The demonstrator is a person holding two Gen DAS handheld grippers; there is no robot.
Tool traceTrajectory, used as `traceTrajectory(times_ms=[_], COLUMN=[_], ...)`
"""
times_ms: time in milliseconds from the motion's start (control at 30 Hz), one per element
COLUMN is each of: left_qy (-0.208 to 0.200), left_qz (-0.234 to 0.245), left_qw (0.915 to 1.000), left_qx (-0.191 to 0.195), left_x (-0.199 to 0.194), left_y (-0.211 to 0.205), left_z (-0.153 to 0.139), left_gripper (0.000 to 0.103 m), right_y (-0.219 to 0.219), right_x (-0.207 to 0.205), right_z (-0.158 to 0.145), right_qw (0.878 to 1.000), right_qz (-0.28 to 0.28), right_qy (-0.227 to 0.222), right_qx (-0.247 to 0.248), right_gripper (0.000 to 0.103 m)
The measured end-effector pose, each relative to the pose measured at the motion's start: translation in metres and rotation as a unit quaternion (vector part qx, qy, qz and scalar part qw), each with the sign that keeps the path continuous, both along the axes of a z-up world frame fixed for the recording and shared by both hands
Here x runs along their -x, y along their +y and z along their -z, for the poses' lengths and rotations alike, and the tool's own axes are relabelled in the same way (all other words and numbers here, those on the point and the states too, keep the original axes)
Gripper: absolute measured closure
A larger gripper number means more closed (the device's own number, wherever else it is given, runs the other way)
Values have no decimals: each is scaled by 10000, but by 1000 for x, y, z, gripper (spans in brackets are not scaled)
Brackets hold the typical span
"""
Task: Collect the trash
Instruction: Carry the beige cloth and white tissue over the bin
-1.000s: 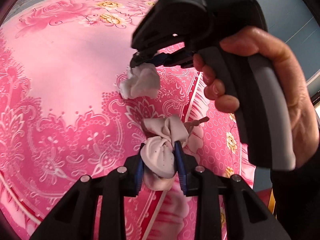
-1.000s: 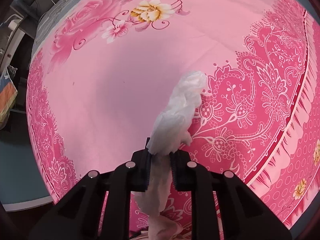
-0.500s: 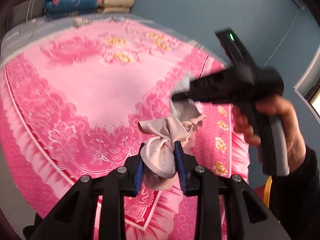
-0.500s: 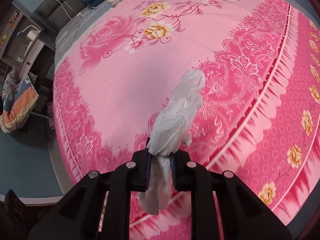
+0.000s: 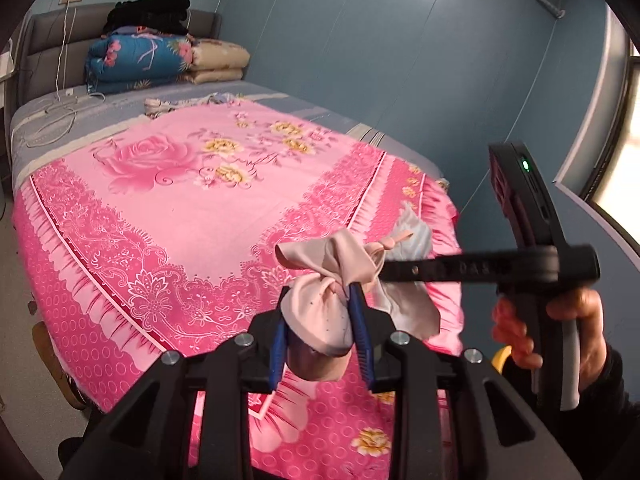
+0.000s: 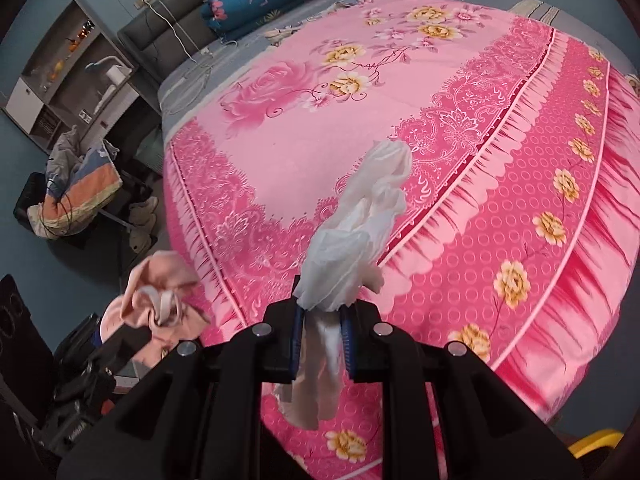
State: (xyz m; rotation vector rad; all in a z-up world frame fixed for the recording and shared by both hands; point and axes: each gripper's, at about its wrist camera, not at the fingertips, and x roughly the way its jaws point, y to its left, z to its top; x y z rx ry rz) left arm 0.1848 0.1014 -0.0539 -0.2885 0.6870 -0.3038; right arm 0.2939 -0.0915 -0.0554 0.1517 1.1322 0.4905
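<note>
While clamped between the left gripper (image 5: 320,326) jaws, pink wad (image 5: 320,312); between the right gripper (image 6: 322,334) jaws, white tissue (image 6: 352,240). Both held aloft above the pink bed (image 5: 180,216), nothing else loose on its spread. Pickup seemingly done; disposal left, no bin clearly visible, only a yellow edge (image 6: 596,442) low down.

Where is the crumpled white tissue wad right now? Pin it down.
The crumpled white tissue wad is clamped in the right gripper, held above the near edge of the pink floral bedspread.
</note>
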Motion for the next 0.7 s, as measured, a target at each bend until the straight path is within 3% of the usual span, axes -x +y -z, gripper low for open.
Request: traceTrajectory(times_ms=[367, 700], left_qy=[-634, -1017], left_qz=[301, 718], left_qw=[9975, 9921], left_qx=[-19, -141], left_x=[56, 87], left_y=[-30, -74], left_z=[-48, -73], left_gripper=[76, 76], right_y=[-48, -114], right_x=[85, 148], right_z=[-35, -63], right_qw=[9975, 9883], right_qz=[345, 1042], right_qy=[-453, -952], right_qx=[-426, -581], right_gripper=[87, 87])
